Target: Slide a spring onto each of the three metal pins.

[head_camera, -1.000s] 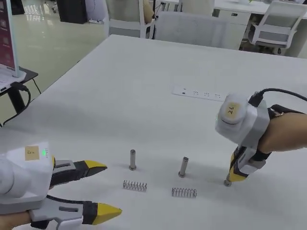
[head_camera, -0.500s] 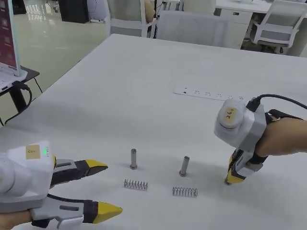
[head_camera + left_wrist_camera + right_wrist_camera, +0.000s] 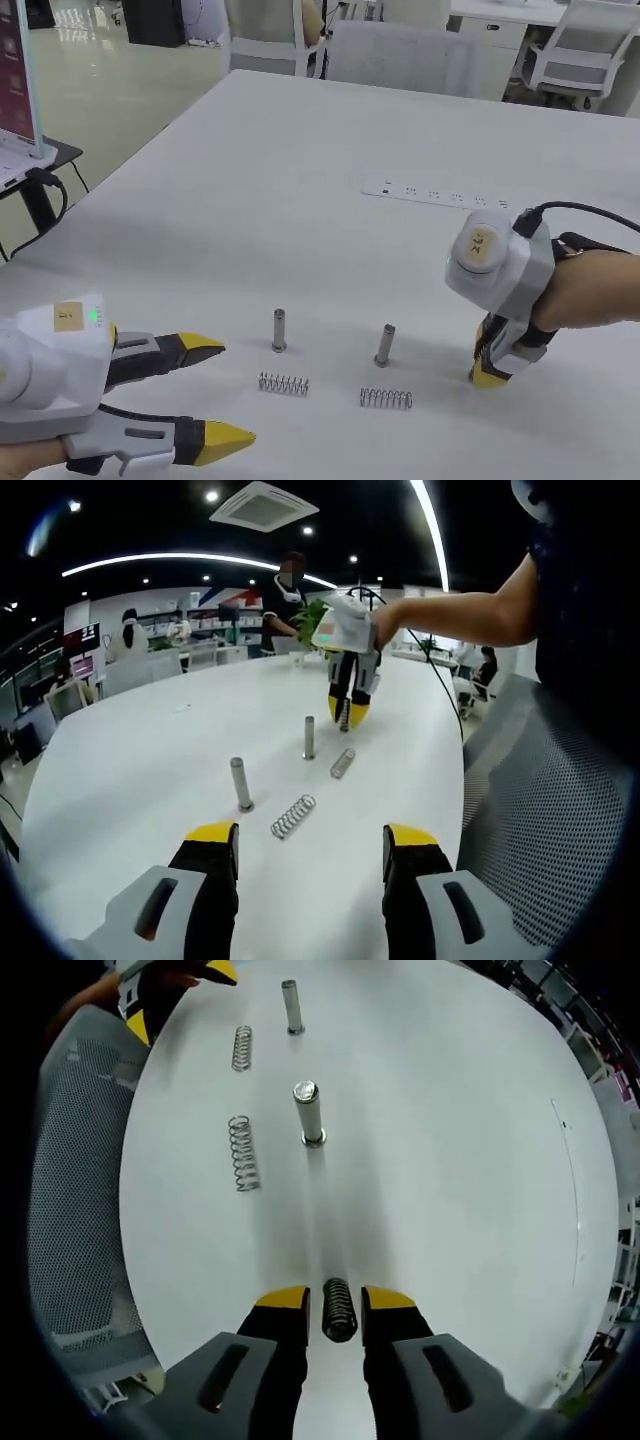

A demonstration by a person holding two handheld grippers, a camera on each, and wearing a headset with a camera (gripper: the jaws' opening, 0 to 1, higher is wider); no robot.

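Two bare metal pins (image 3: 279, 330) (image 3: 384, 345) stand upright on the white table (image 3: 300, 200). A loose spring (image 3: 283, 383) (image 3: 386, 399) lies in front of each. My right gripper (image 3: 489, 376) points straight down at the table on the right, shut on a third spring (image 3: 338, 1310) that stands upright between its yellow fingertips. The third pin is hidden under it. My left gripper (image 3: 214, 393) hovers low at the front left, open and holding nothing. In the left gripper view the pins (image 3: 241, 783) (image 3: 309, 737) and the right gripper (image 3: 348, 716) line up ahead.
A white power strip (image 3: 440, 197) lies farther back on the table. Office chairs (image 3: 570, 50) stand beyond the far edge. A grey mesh chair (image 3: 540, 810) sits close to the table's near edge. A cable (image 3: 575, 208) runs from the right gripper.
My right gripper has gone down toward the table with the spring; the third pin's base, seen under its tips a second ago, is now covered. The left gripper has stayed put.
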